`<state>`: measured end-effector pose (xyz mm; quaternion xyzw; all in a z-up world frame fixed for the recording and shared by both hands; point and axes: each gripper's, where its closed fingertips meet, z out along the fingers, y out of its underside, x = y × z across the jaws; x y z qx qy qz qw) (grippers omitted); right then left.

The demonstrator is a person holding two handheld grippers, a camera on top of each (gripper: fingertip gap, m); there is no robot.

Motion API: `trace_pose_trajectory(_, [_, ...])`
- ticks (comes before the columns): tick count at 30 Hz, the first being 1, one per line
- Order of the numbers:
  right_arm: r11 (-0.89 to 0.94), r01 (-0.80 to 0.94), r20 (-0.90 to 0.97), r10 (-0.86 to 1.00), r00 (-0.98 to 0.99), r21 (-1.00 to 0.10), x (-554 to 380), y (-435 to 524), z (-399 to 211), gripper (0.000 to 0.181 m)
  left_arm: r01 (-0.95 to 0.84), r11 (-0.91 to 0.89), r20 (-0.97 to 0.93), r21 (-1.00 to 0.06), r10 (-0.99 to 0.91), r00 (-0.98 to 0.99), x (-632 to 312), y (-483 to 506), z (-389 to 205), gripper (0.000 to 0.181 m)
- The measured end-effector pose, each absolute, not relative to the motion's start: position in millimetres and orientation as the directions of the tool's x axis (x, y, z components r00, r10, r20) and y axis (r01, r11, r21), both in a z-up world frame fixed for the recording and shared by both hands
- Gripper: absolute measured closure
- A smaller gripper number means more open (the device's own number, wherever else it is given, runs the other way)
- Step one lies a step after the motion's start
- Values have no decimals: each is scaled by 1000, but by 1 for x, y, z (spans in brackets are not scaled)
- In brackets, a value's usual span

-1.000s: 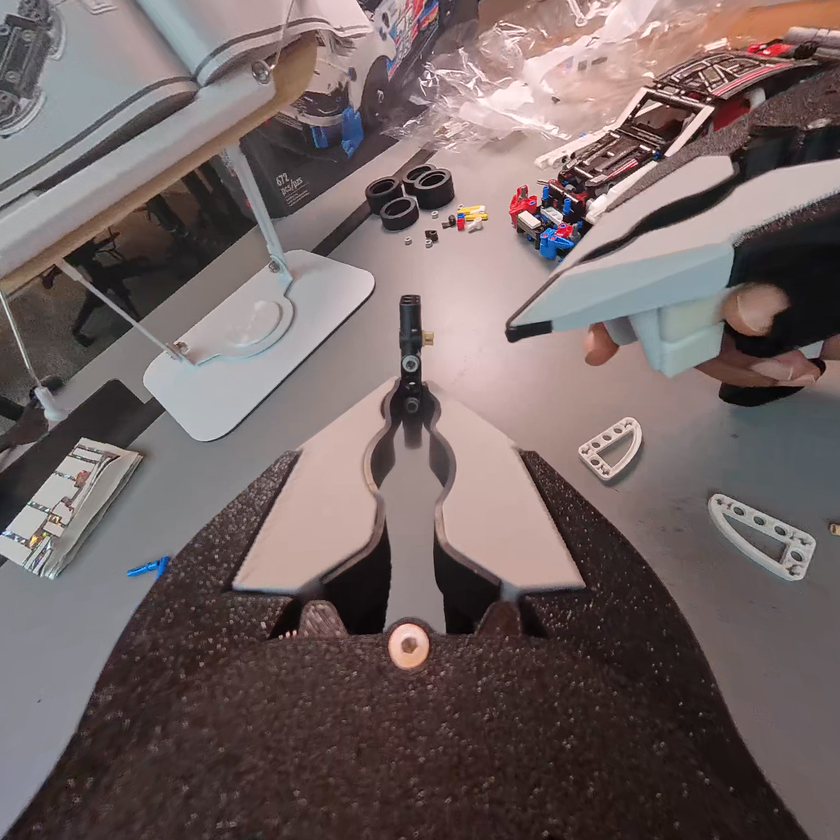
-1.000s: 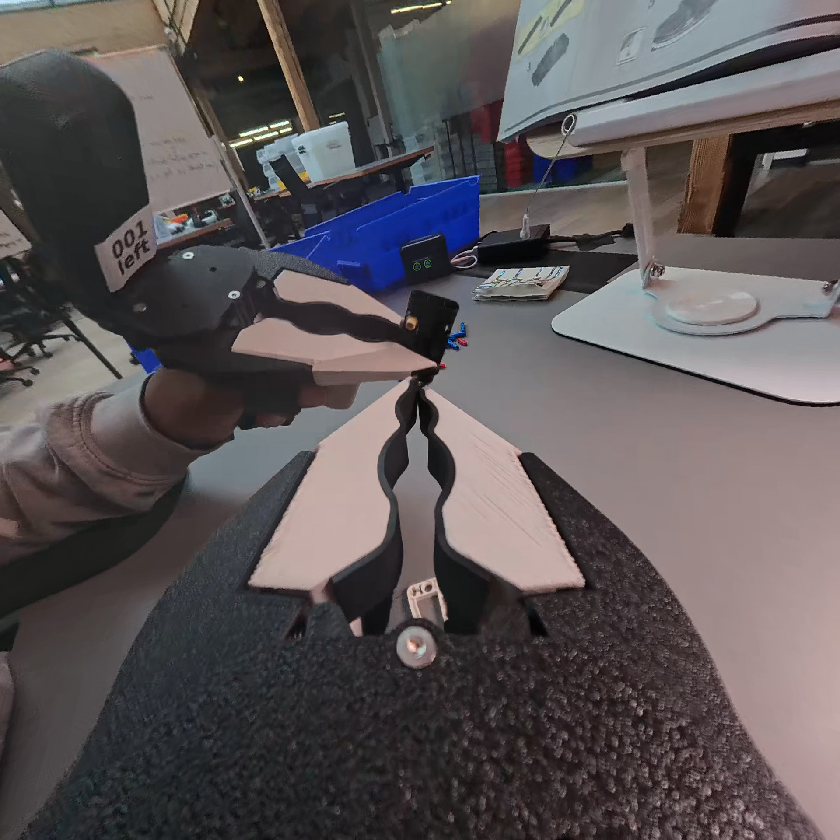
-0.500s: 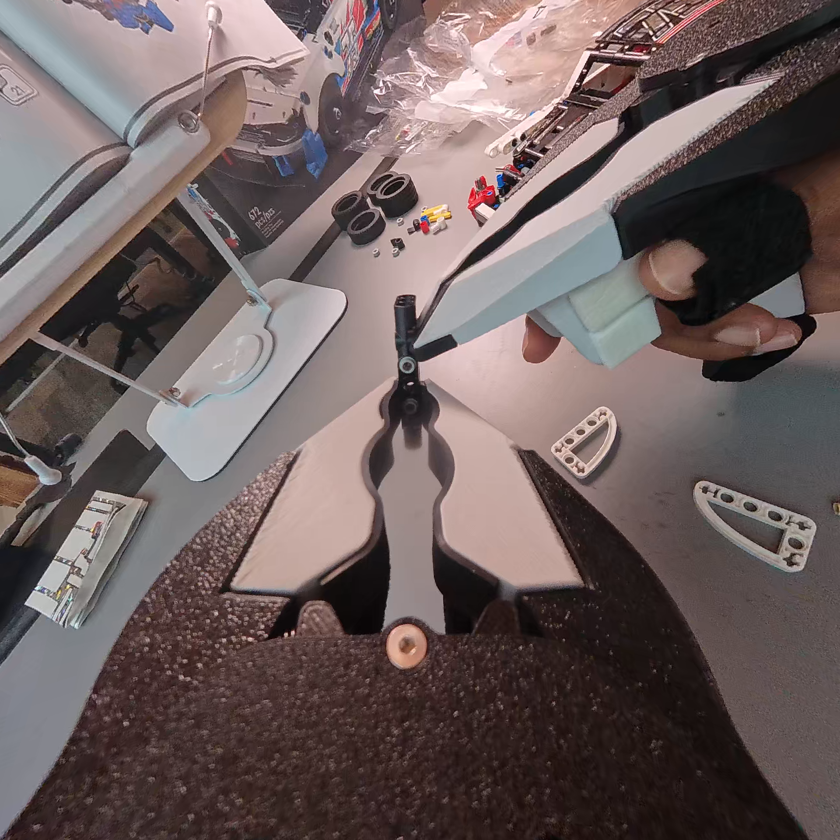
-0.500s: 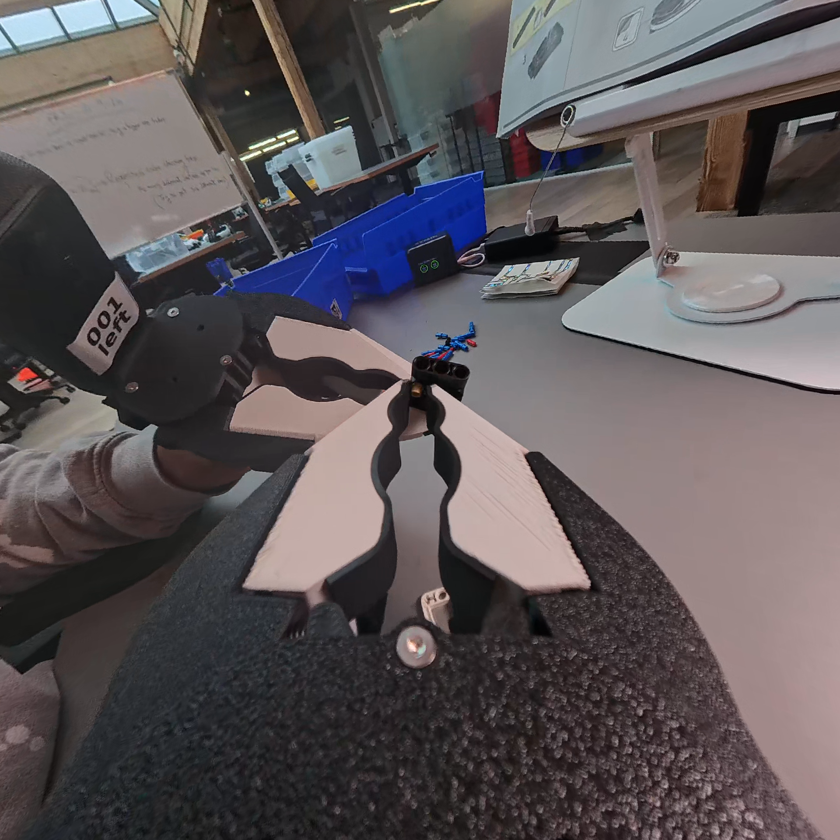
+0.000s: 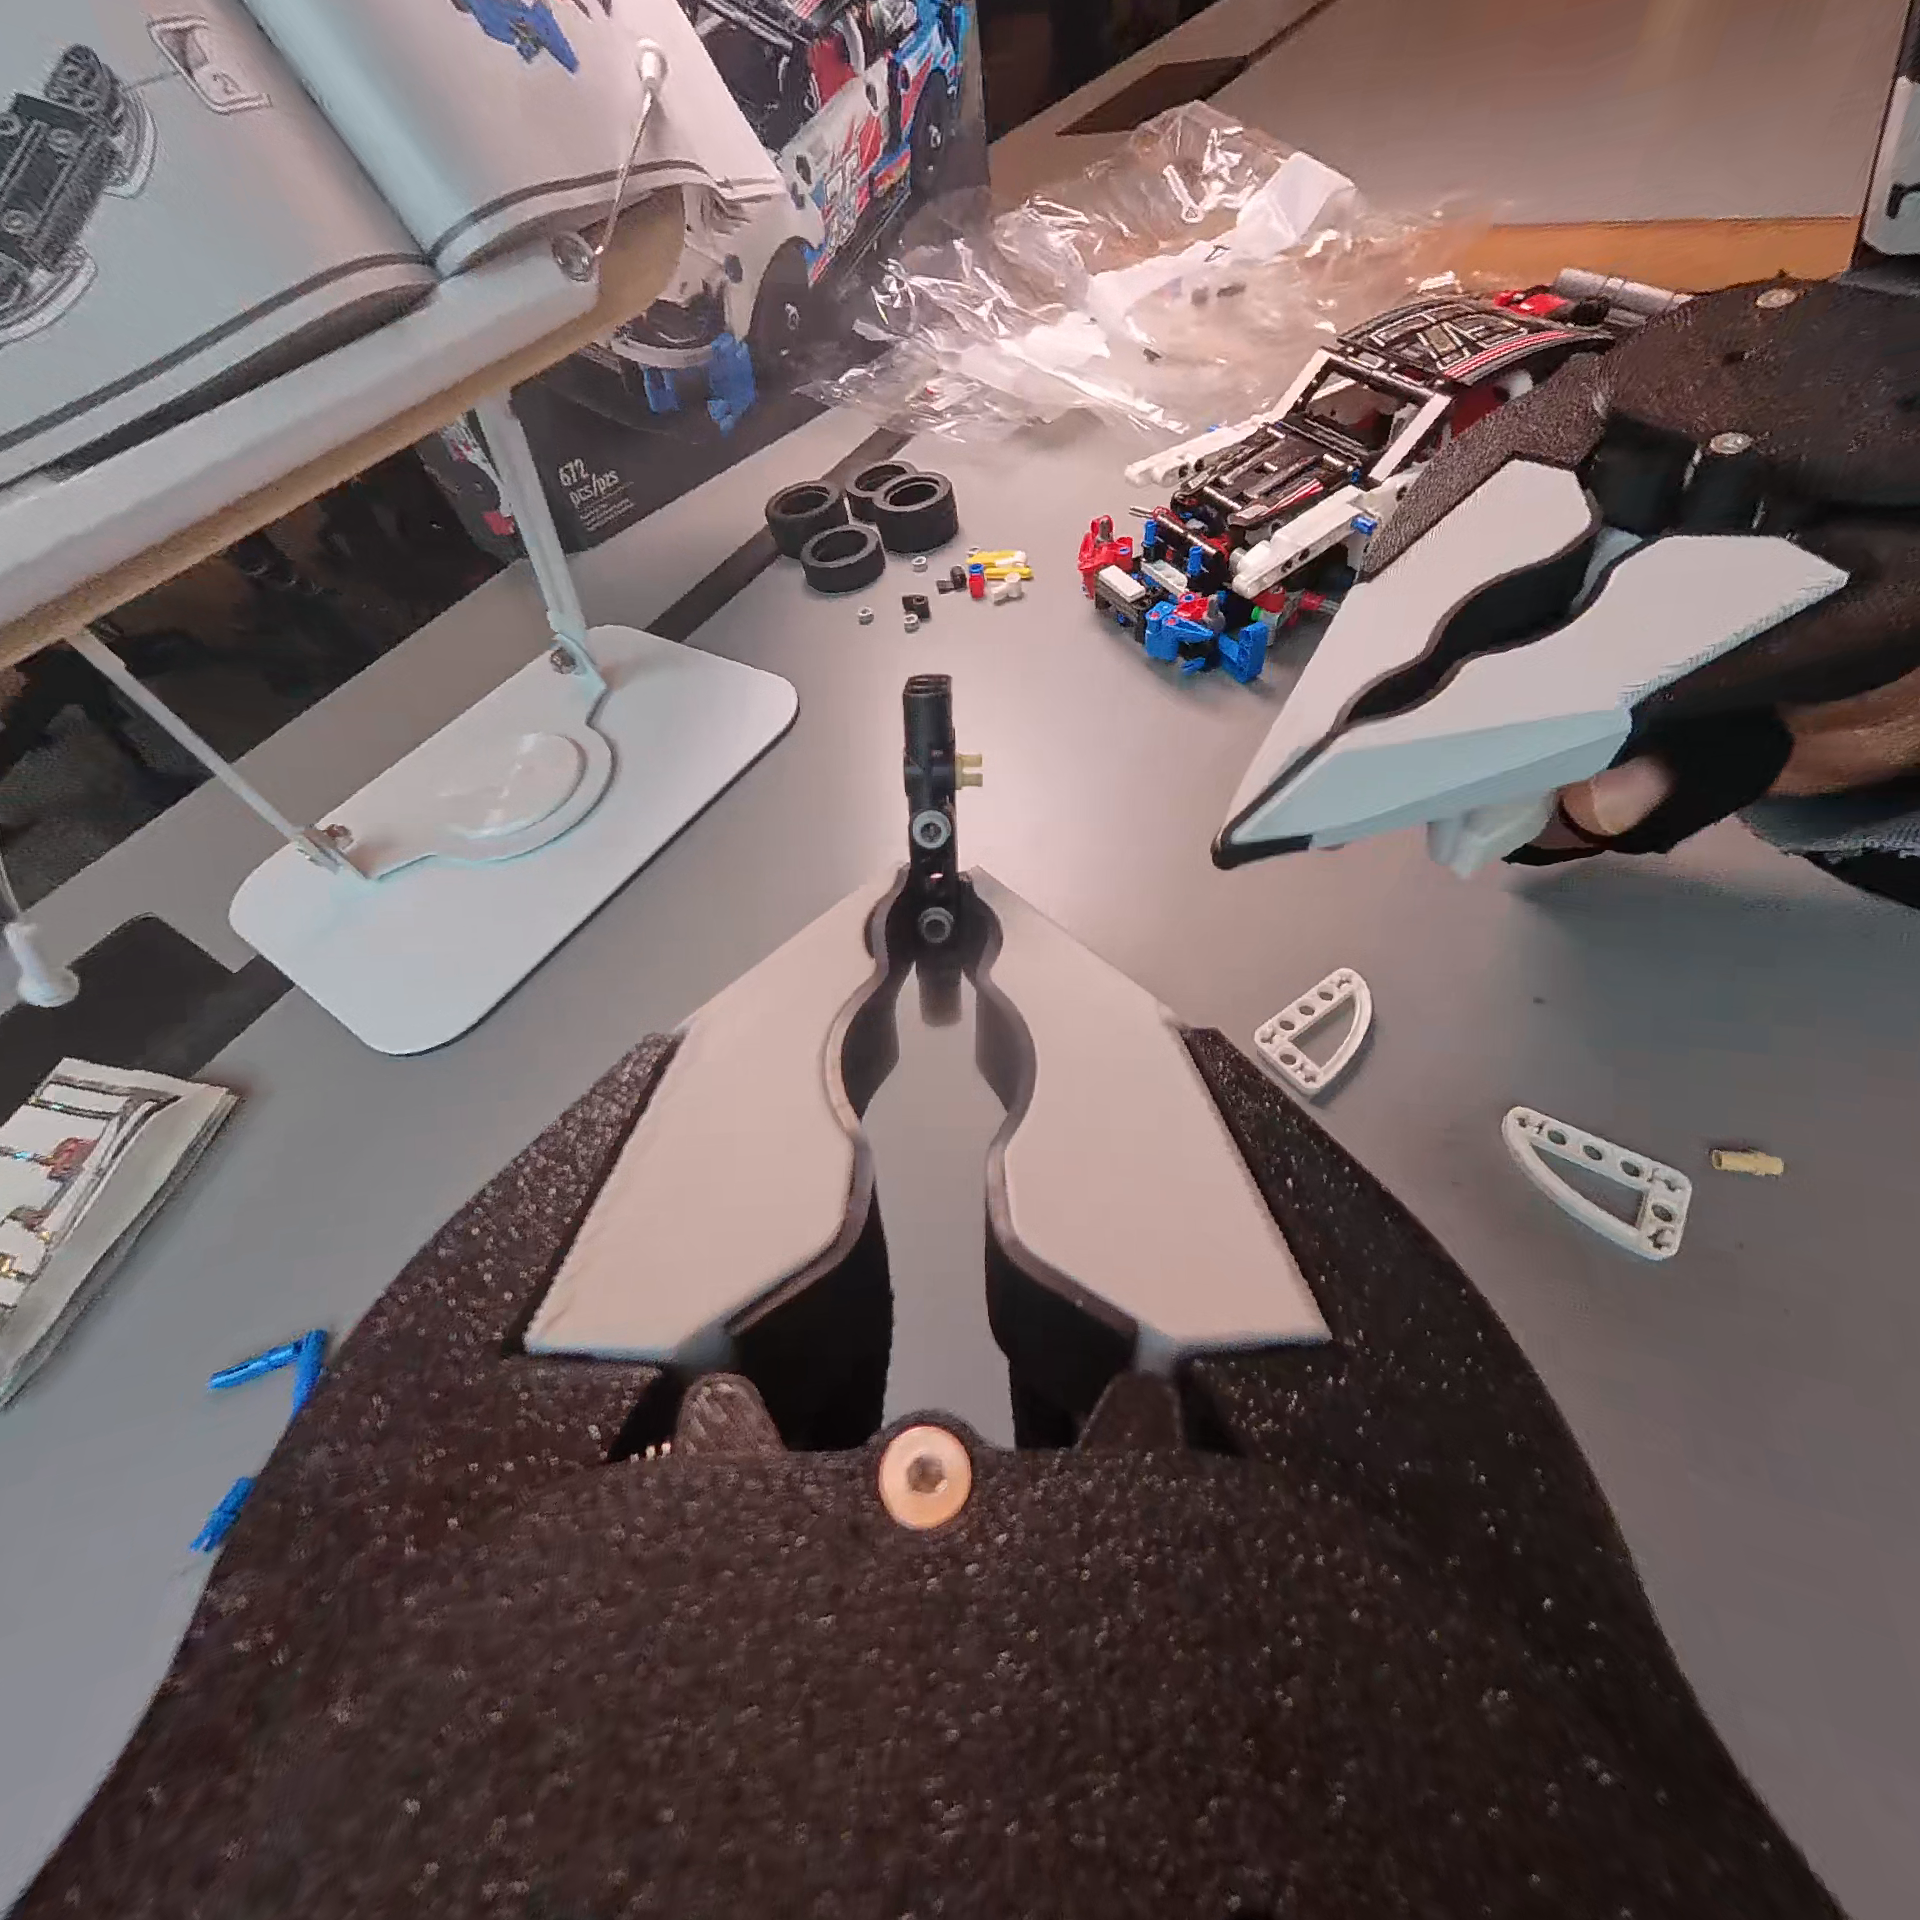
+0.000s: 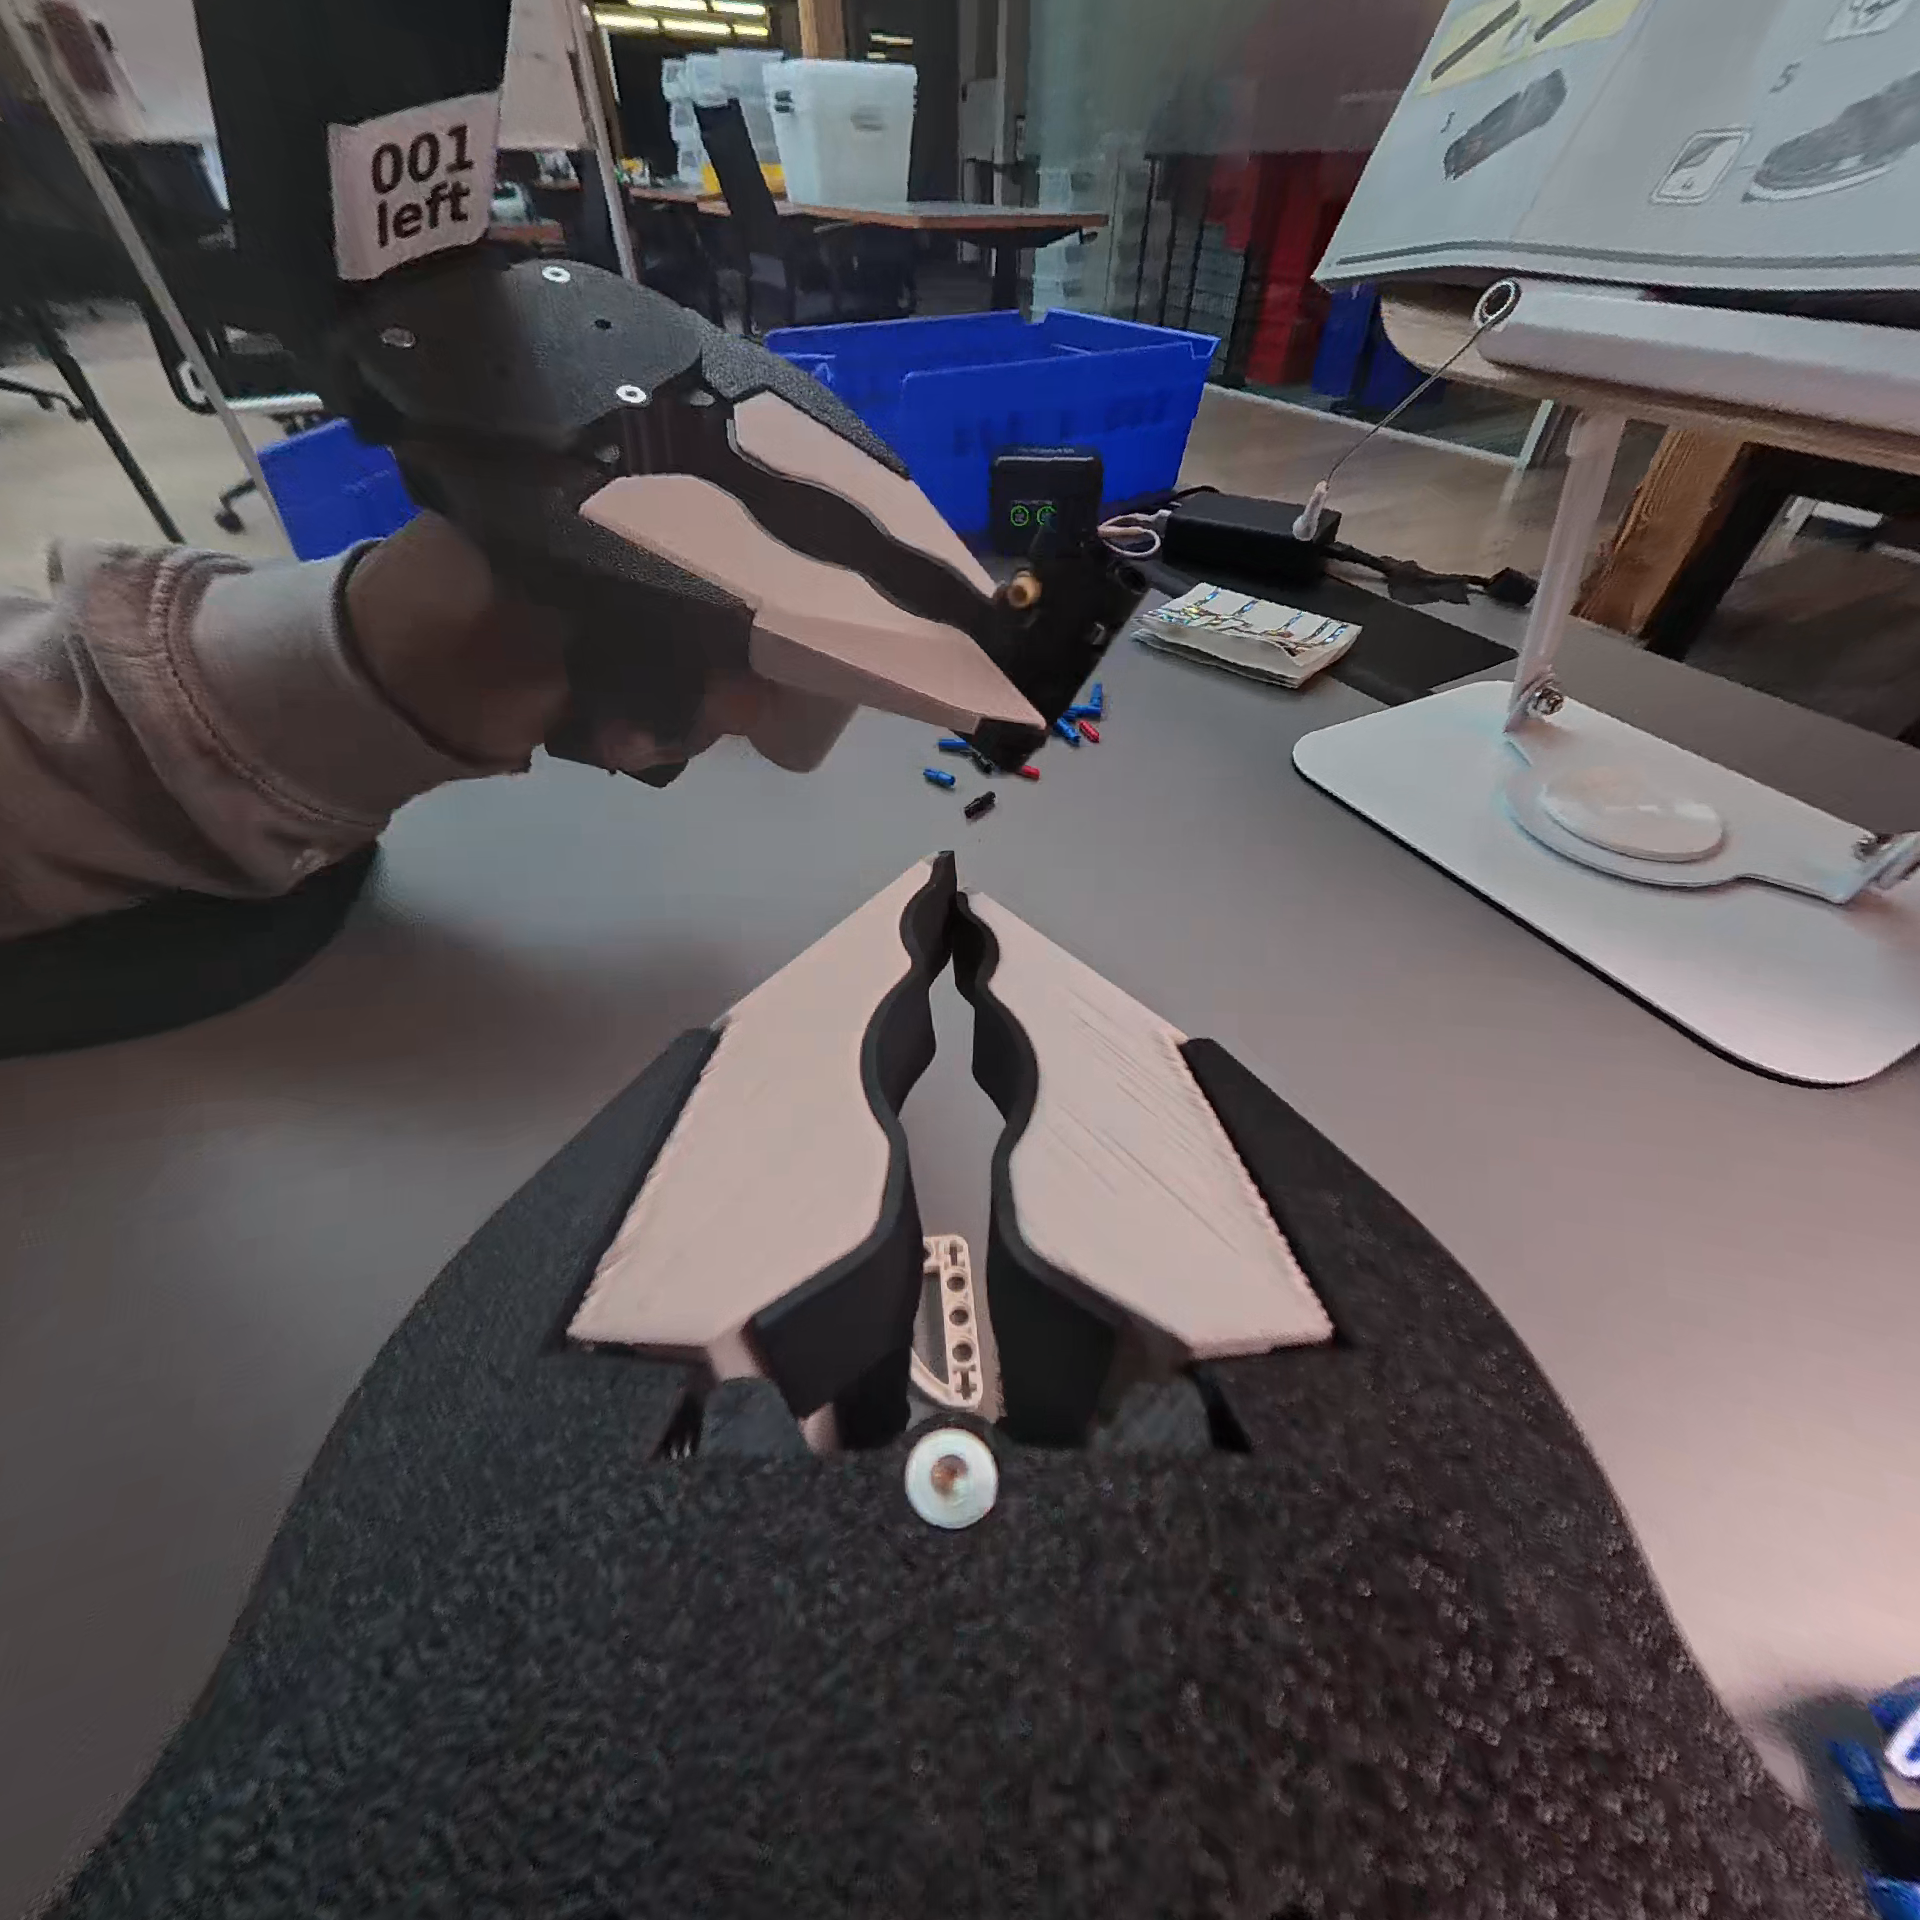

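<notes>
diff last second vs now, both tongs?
Right tongs closed in on the black beam piece, touching its tan pin side half a second ago, then backed off to the right; now shut, empty and clear of it. Left tongs stayed shut on the black beam piece, held upright above the grey table. White curved pieces and loose tyres unmoved.
</notes>
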<state>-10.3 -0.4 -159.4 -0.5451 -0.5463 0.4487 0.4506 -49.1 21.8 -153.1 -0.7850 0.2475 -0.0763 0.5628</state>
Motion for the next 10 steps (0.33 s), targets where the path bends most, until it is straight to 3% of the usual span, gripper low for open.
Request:
trace_pose_trajectory(1, [-23,173,-21,1000,17,-985,-10,3,-158,181,-307,-248,-160,-919,-477,864,-50,21,-155,176])
trace_pose_trajectory(5, [-114,139,-107,993,50,-984,-15,14,-148,181,-341,-245,-181,-908,-502,845,-40,21,-166,175])
trace_pose_trajectory(10, [-182,156,-180,983,24,-971,-21,4,-150,156,-396,-232,-237,-889,-508,828,-27,22,-175,175])
